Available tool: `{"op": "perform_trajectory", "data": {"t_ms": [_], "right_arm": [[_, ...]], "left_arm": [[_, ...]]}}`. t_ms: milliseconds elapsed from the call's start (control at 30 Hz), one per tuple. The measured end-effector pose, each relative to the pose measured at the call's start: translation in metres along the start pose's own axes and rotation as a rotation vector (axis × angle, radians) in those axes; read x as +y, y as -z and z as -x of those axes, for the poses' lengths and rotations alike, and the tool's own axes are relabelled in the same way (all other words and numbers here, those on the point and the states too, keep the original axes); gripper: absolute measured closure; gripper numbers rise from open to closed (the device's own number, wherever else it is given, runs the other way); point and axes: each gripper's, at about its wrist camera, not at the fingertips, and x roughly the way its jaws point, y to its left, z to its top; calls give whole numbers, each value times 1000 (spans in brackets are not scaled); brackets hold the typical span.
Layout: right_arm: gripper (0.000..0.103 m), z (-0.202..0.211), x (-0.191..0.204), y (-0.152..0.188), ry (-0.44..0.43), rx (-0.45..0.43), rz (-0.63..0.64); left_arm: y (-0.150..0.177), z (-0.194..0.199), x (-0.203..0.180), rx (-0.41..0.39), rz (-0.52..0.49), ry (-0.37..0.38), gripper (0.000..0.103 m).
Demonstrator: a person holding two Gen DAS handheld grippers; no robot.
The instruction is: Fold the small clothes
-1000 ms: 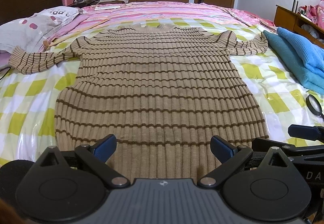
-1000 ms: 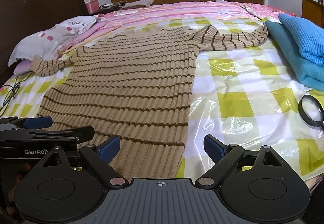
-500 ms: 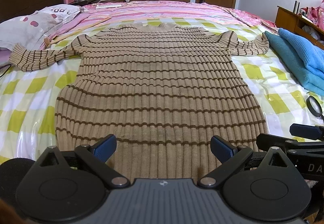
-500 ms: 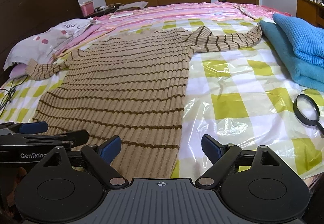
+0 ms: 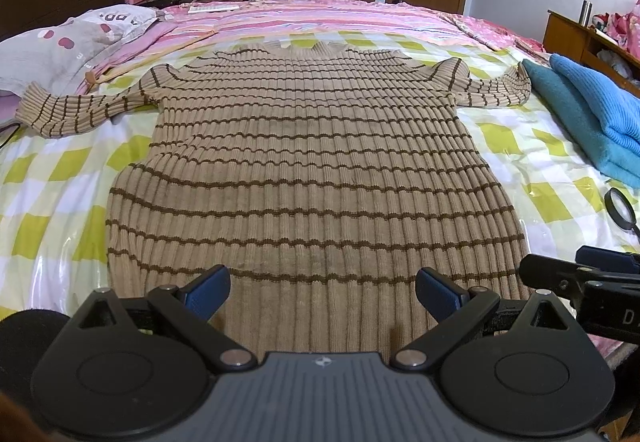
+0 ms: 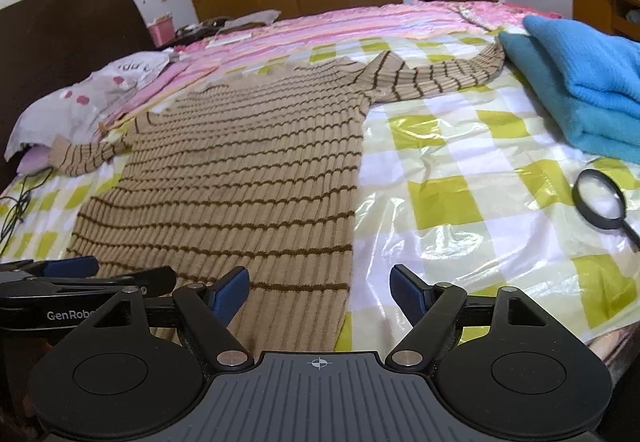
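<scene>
A tan ribbed sweater with brown stripes (image 5: 312, 170) lies flat on the bed, both sleeves spread out sideways; it also shows in the right wrist view (image 6: 240, 186). My left gripper (image 5: 322, 290) is open and empty, just above the middle of the sweater's near hem. My right gripper (image 6: 320, 292) is open and empty, over the hem's right corner. Each gripper shows at the edge of the other's view.
The bed has a yellow-checked plastic cover (image 6: 460, 202). Folded blue clothes (image 5: 584, 114) lie at the right, also in the right wrist view (image 6: 576, 82). A magnifying glass (image 6: 600, 200) lies at the right. A pillow (image 5: 68, 46) is at the left.
Both grippers have risen and tilted a little, so the sweater sits slightly further away in view. The sweater has not moved and both grippers stay open.
</scene>
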Motion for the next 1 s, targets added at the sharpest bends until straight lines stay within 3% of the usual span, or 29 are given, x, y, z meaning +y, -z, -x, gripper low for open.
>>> {"op": "perform_trajectory", "data": {"t_ms": [267, 633, 1000], "right_arm": [[11, 1, 3, 1, -28, -1, 13], [10, -4, 4, -2, 38, 6, 50], [10, -20, -2, -21, 33, -11, 35]], "left_arm": [[0, -1, 0, 4, 4, 1, 0], [-2, -4, 3, 18, 21, 4, 0], [-11, -8, 8, 15, 49, -7, 0]]}}
